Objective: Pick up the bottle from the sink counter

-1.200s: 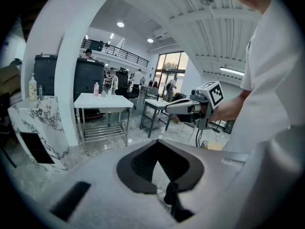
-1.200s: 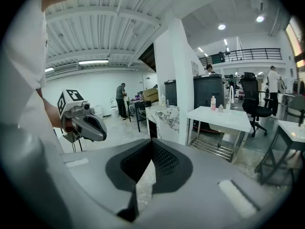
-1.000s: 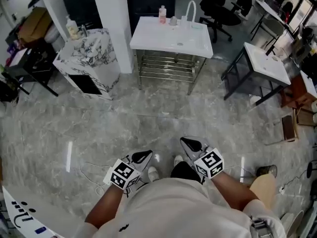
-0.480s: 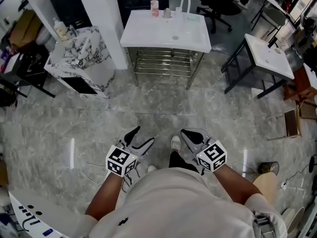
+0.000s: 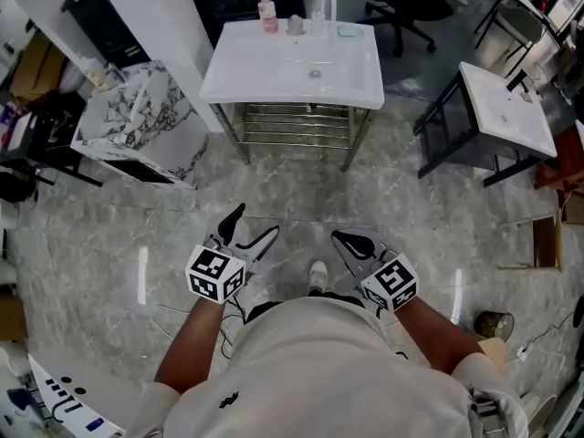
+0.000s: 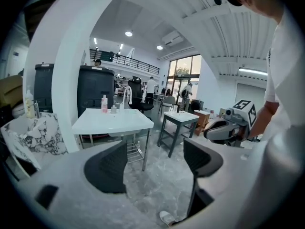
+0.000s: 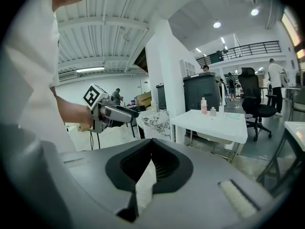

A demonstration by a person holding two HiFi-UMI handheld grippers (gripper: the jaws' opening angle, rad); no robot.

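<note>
1. The left gripper [image 5: 255, 223], shut a second ago, is opening its jaws wide, with only floor showing between them.
2. The right gripper [image 5: 341, 238] stays closed and empty.
3. The sink counter surface [image 5: 239, 85] has drawn nearer. The pink bottle [image 5: 266, 13] stands upright at its back edge, well out of reach, so the approach likely goes on.

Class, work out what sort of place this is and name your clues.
Likely an open lab or workshop hall, not a bathroom: a freestanding sink counter, an office chair behind it, and a railed mezzanine overhead.
</note>
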